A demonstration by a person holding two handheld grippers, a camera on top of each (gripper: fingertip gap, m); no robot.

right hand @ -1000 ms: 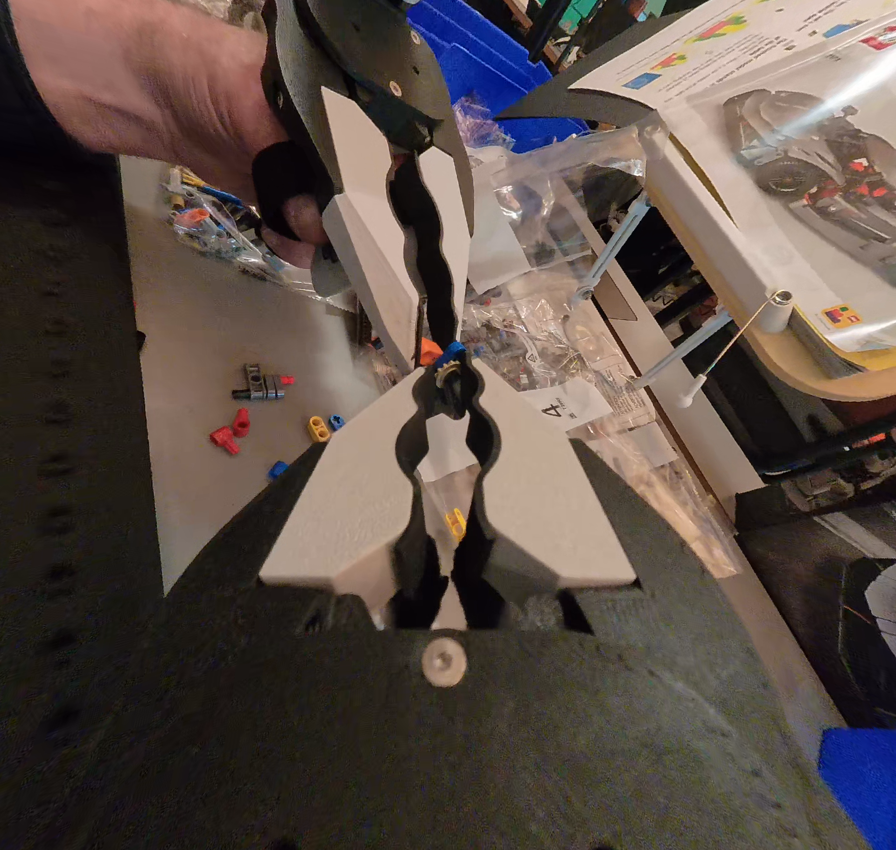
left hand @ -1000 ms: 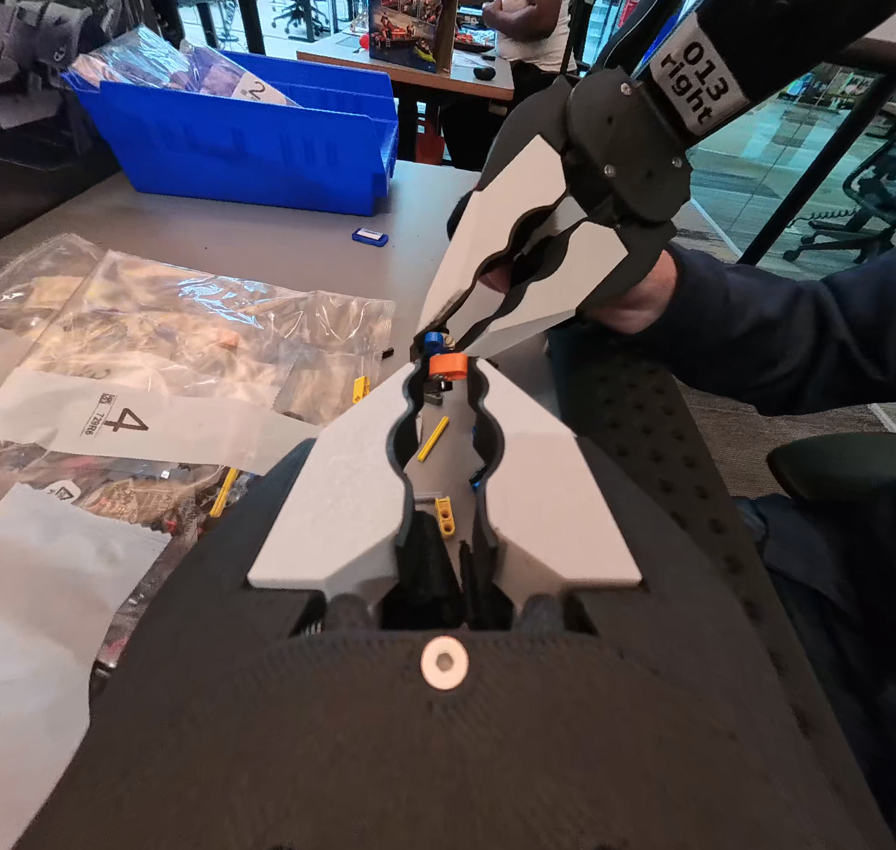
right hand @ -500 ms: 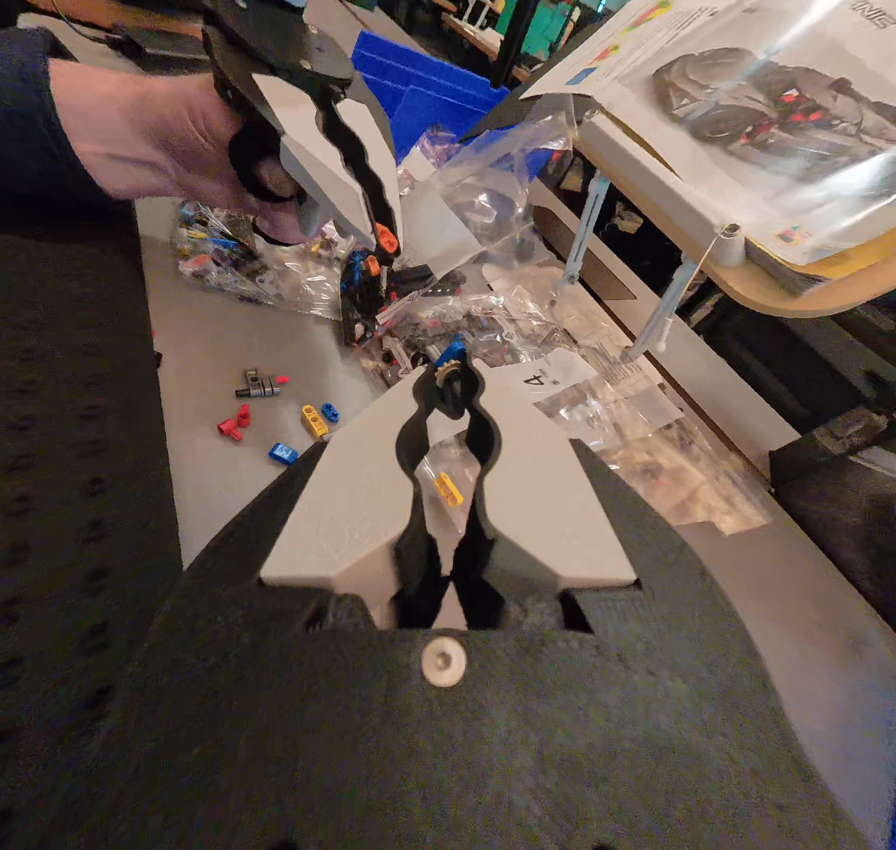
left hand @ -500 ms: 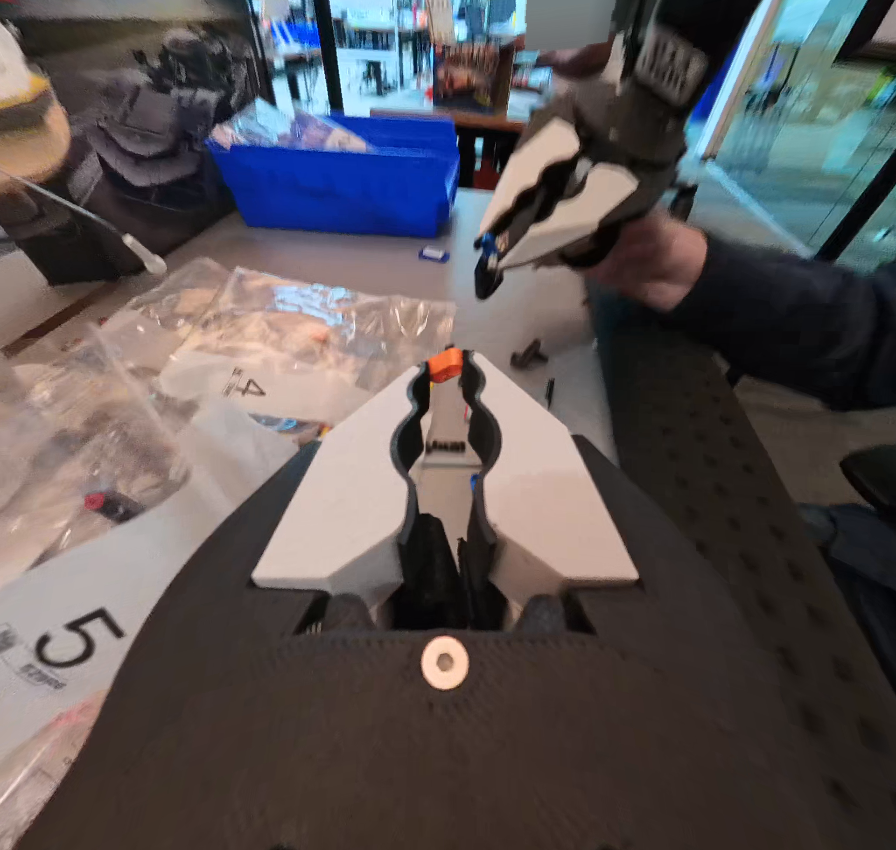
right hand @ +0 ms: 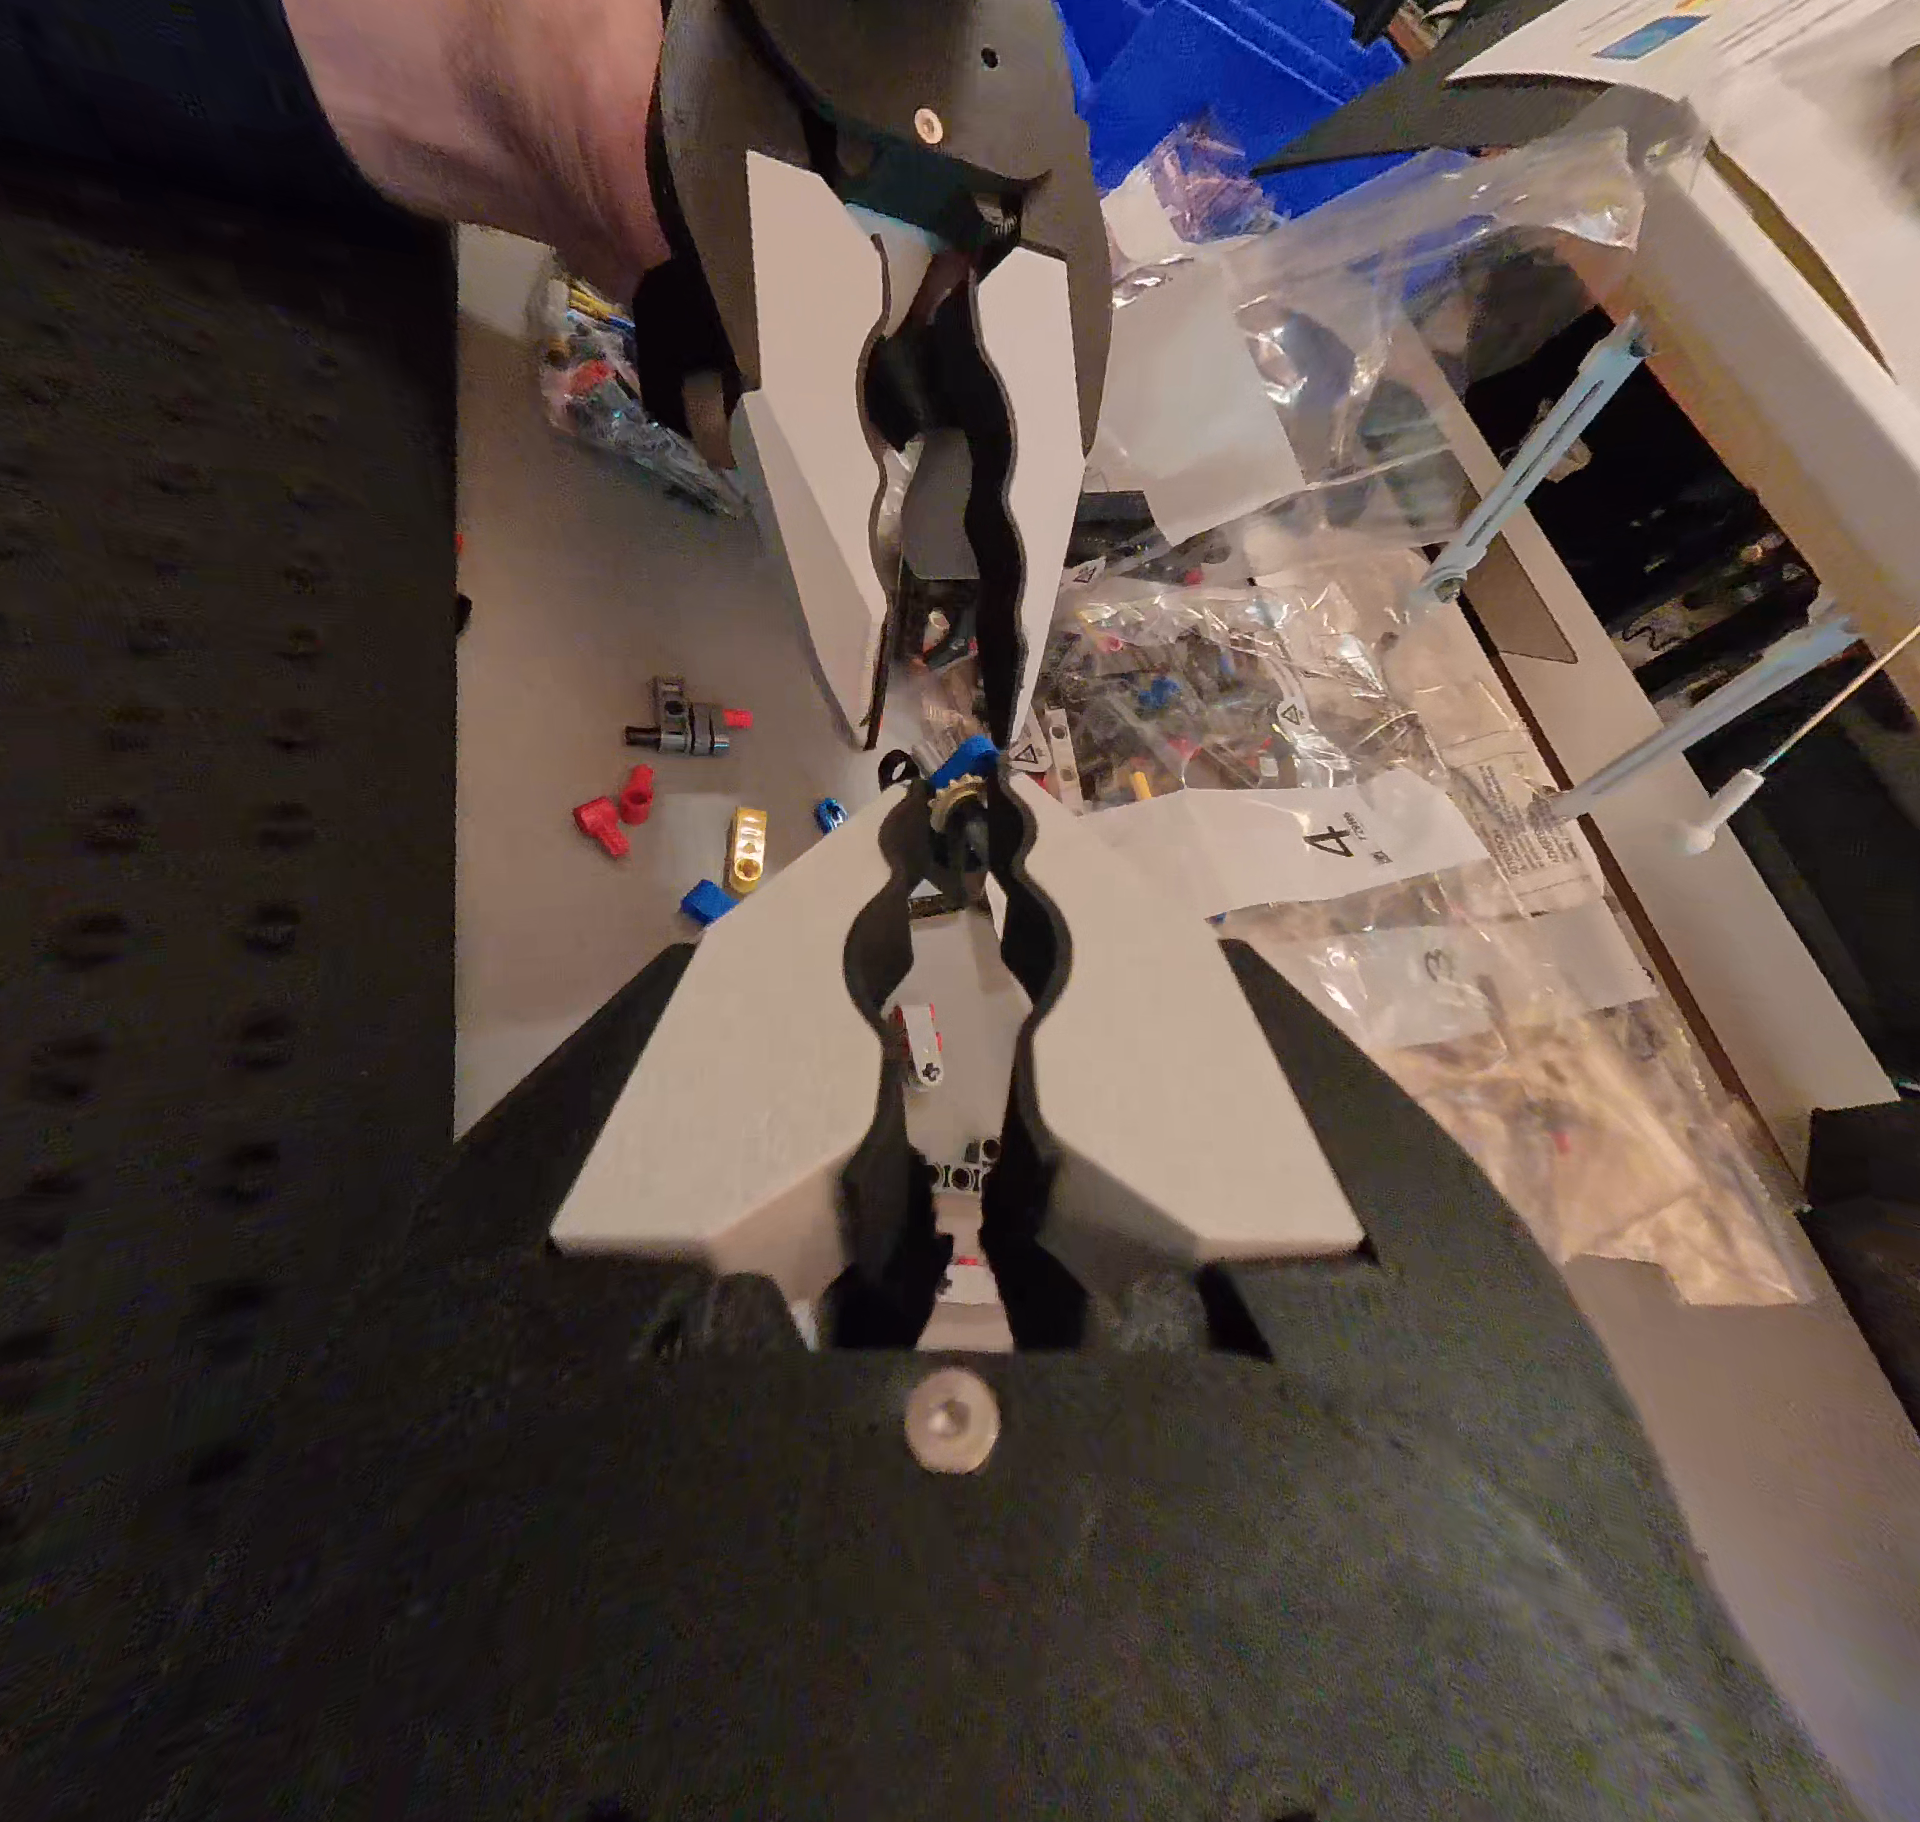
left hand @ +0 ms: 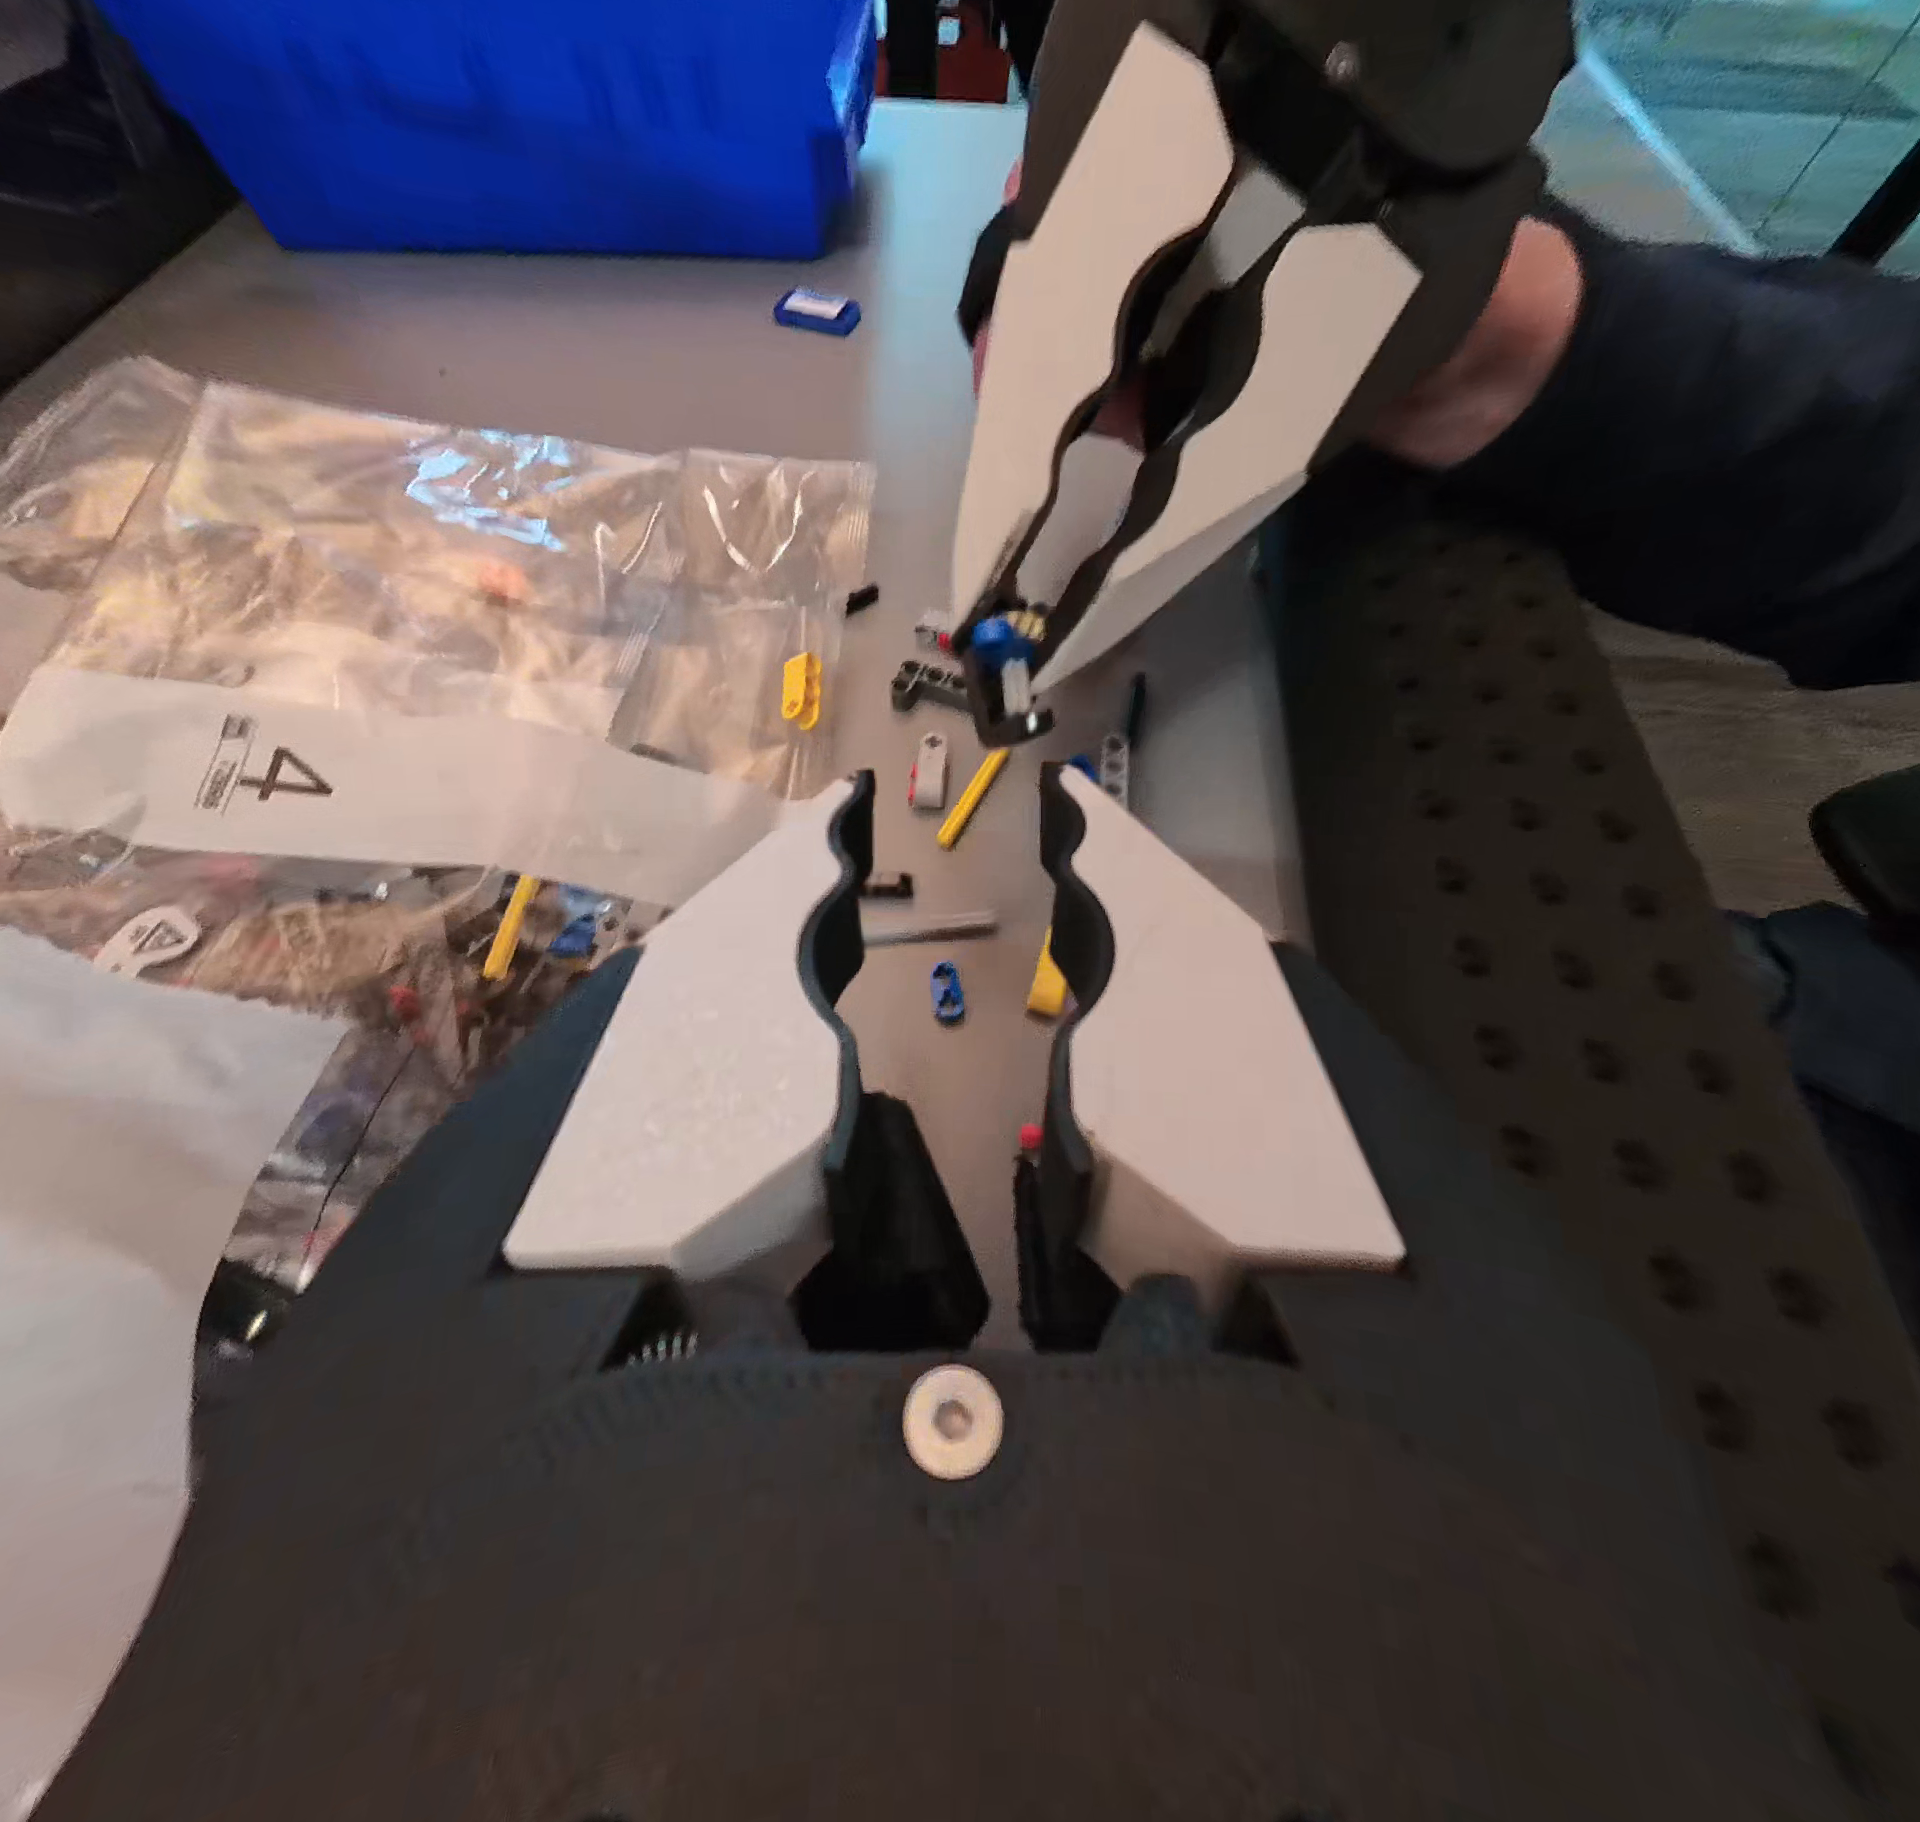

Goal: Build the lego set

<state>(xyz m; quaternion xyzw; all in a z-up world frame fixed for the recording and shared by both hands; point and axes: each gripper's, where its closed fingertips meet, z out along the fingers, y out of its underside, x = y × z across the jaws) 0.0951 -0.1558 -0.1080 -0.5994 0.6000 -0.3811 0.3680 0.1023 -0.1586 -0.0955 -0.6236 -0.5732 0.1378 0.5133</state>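
My right gripper (right hand: 961, 816) is shut on a small black lego assembly (right hand: 966, 785) with a blue piece and a tan gear. In the left wrist view the right gripper (left hand: 1003, 676) comes down from the upper right and holds the assembly (left hand: 1003, 666) just above the table. My left gripper (left hand: 951, 790) is open and empty, its tips a little short of the assembly. In the right wrist view the left gripper (right hand: 940, 728) points down from above, almost touching the assembly. Loose parts lie below: a yellow axle (left hand: 971, 796), a light grey piece (left hand: 928, 770) and a dark grey beam (left hand: 930, 683).
Numbered clear bags of parts (left hand: 416, 629) cover the table's left side, also seen in the right wrist view (right hand: 1299, 837). A blue bin (left hand: 488, 89) stands at the back. Red pieces (right hand: 613, 811) and a yellow piece (right hand: 746, 834) lie near the black perforated mat (left hand: 1558, 941). A booklet stand (right hand: 1766, 58) is at right. Both grippers' tips are close together, under 4 cm apart.
My left gripper has opened and the orange piece it held is no longer in its jaws. Both grippers have come back together low over the loose parts.
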